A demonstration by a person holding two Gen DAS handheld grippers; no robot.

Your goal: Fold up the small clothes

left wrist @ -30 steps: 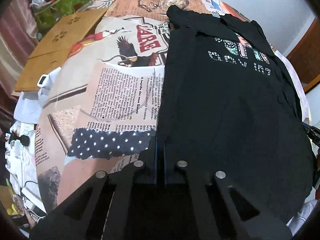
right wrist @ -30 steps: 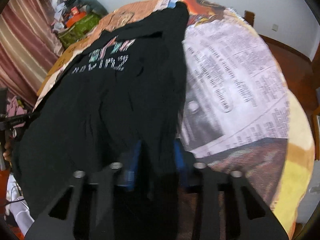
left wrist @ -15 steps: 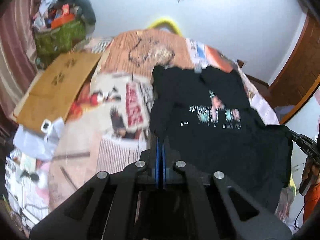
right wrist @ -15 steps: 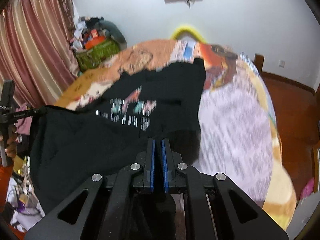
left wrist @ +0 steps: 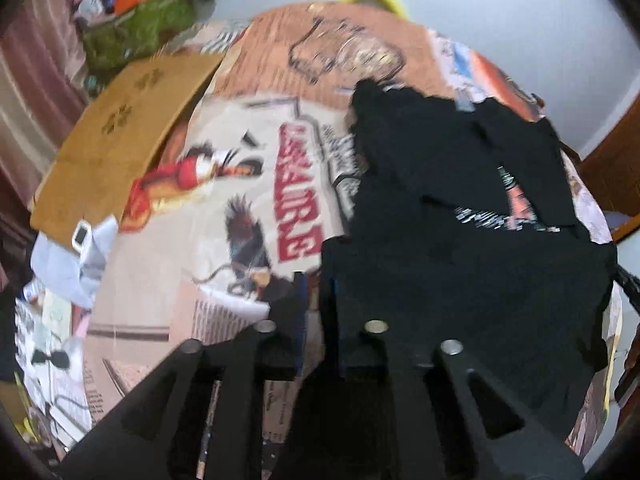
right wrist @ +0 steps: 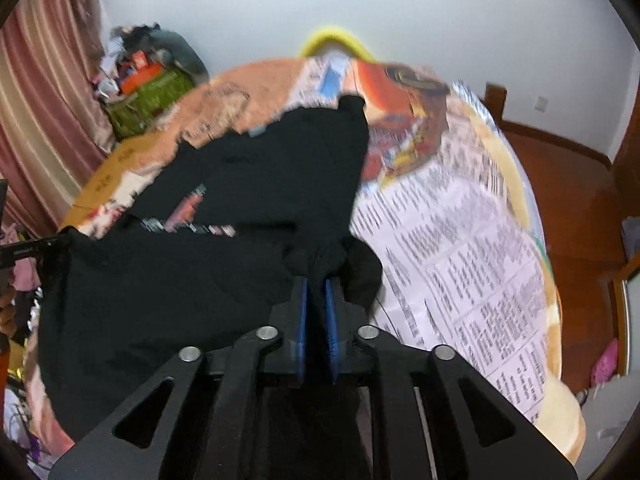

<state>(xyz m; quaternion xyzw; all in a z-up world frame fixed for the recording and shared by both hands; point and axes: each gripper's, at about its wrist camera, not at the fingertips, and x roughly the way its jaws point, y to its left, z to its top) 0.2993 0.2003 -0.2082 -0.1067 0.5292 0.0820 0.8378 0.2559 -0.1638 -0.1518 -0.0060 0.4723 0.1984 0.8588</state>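
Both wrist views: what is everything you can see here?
black T-shirt: one, black with a printed front, lying on the bedspread
bedspread: one, orange and white newspaper print, under the shirt
cardboard sheet: one, brown, at the bedspread's left edge
green bag: one, green, far corner by the curtain
curtain: one, pink striped, left wall
left gripper: one, black, jaws just opening, nothing between them
right gripper: one, black with blue pads, jaws just opening, shirt cloth bunched between them

Left tool [left wrist: 316, 292] jaws just opened, gap empty. Right tool [right wrist: 316, 292] jaws just parted, cloth between.
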